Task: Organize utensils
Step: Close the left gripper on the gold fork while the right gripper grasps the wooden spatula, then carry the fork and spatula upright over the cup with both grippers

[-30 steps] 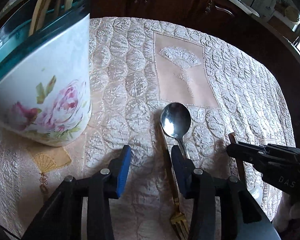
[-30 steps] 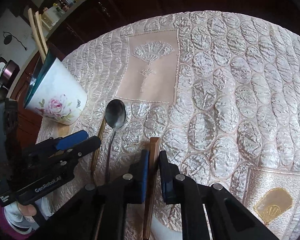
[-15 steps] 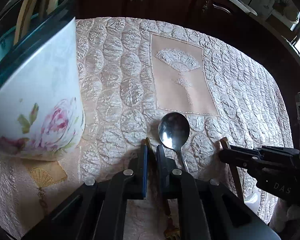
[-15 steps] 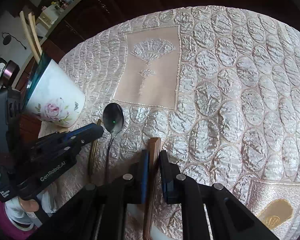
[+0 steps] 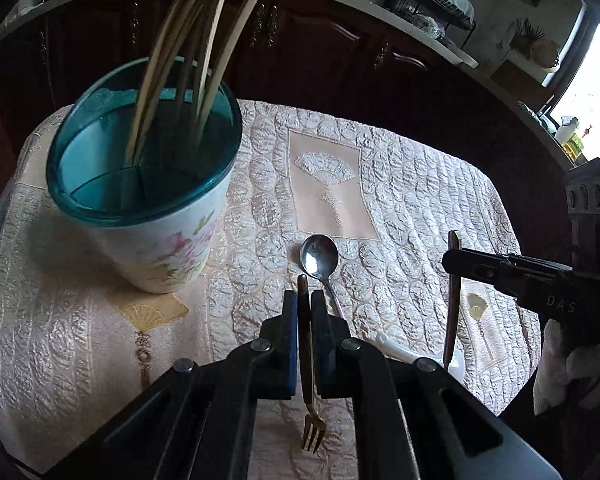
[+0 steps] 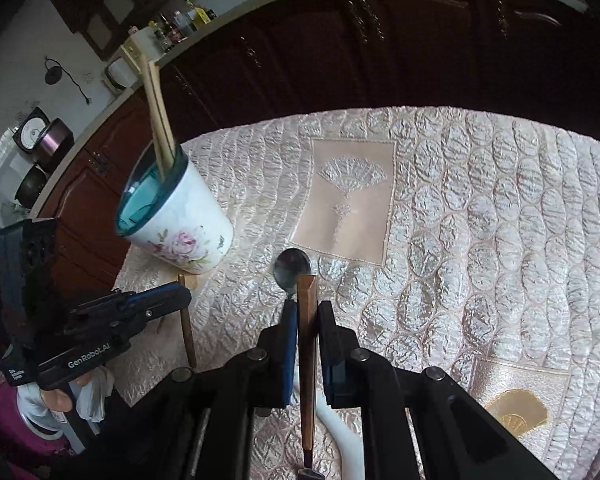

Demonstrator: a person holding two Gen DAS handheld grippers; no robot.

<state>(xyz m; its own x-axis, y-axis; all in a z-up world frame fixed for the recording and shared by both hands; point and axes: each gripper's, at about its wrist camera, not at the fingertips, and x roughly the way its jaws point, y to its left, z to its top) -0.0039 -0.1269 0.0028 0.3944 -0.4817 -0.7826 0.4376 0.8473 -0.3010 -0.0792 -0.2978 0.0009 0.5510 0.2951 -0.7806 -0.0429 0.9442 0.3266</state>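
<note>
Item one: your left gripper, jaws together and clamped on the gold fork. The fork's handle ran up between the blue pads and stuck out past their tips; its tines hung below the jaws, over the cloth. The jaws had only just finished closing, with the fork between them.

Item two: your right gripper, jaws pressed onto a wooden-handled utensil. The squared wooden end stood just above the fingertips, and the darker metal part showed at the bottom edge of the right wrist view. What kind of utensil it was could not be told. In the left wrist view it hung nearly upright from the pads, off the cloth.

Item three: a steel spoon, lying on the quilted tablecloth just ahead of your left gripper, bowl pointing away from you.

Item four: a white ceramic spoon, lying on the cloth between your two grippers and partly hidden by them.

Item five: the floral cup with a teal rim, standing on the cloth to the left of the steel spoon and well apart from it. Several pale chopsticks stood in it, leaning outward.

Item six: dark wooden cabinets behind the table, with a cluttered counter on top.
</note>
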